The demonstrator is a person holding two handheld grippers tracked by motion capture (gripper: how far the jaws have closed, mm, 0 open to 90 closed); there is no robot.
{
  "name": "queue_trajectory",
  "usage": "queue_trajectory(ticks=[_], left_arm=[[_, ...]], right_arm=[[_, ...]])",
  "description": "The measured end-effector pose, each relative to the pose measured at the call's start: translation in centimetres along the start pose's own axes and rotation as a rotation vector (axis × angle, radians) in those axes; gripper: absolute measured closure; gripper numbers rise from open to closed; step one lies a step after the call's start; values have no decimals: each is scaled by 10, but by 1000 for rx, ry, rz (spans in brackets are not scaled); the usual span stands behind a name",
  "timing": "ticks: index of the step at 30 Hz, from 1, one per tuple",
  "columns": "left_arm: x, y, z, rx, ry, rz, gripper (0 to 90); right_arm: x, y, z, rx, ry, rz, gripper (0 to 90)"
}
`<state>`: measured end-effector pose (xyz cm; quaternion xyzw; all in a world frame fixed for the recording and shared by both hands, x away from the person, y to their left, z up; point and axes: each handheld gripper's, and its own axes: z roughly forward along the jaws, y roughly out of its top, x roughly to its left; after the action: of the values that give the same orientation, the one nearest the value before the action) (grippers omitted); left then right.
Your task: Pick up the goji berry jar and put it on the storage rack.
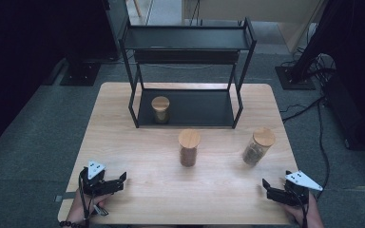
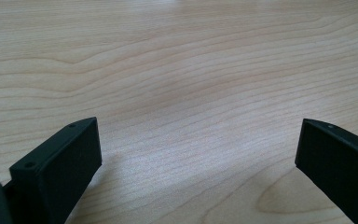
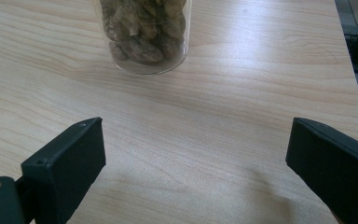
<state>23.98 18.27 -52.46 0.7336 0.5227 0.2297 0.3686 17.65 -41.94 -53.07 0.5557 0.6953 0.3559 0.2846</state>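
A: Rack [image 1: 188,45] is standing at the table's [image 1: 123,142] far edge; two jars are waiting before it.

B: Right gripper [image 3: 193,154] is facing the rightmost jar [image 1: 258,146], jaws apart, empty. Left gripper [image 1: 114,181] likewise. I'm advising a level, centred approach below the lid.
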Motion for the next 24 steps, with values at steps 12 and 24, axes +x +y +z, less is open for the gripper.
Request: queue_trajectory(ticks=[12, 24], left_arm=[[-1, 0, 0, 1, -4, 7, 6], [-2, 0, 0, 4, 0, 17, 6]], right_arm=[[15, 3, 3, 7, 35, -5, 44], [36, 6, 8, 16, 52, -42, 44]])
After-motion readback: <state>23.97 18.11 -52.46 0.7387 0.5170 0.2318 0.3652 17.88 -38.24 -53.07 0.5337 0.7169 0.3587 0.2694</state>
